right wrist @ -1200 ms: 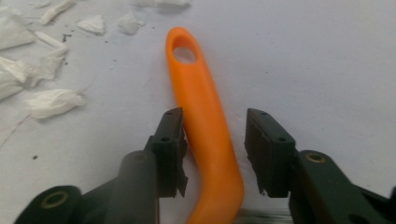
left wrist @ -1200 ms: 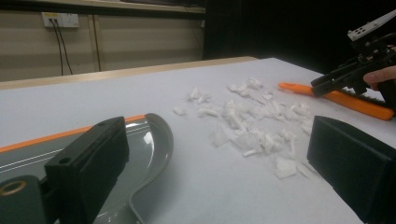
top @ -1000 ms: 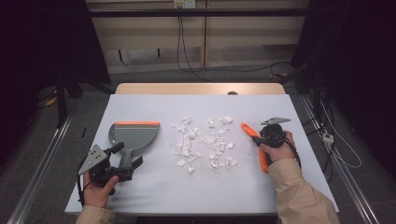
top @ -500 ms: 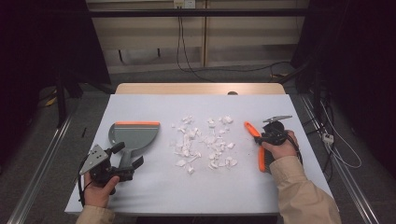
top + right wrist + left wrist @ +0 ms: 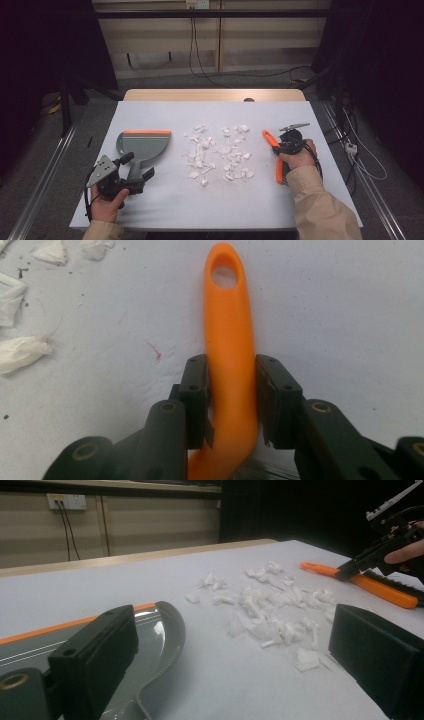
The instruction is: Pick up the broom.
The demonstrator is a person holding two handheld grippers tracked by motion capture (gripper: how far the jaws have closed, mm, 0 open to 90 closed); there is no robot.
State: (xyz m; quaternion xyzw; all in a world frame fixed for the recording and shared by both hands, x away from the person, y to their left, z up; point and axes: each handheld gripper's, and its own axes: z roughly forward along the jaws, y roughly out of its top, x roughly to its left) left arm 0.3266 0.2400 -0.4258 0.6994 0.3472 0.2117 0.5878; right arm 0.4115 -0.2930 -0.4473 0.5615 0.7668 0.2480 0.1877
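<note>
Orange brush handle between the right gripper's closing jaws.

No text, label, brand, number or sign can be read in any of the three views. The orange brush handle carries no lettering on the side that faces the camera in the right gripper view, and the grey dustpan at the left of the high view shows a plain surface with an unmarked orange strip. The white wall socket in the upper left of the left gripper view is too small and blurred to show any marking. The black jaws of both grippers show screws and holes but no print.
</note>
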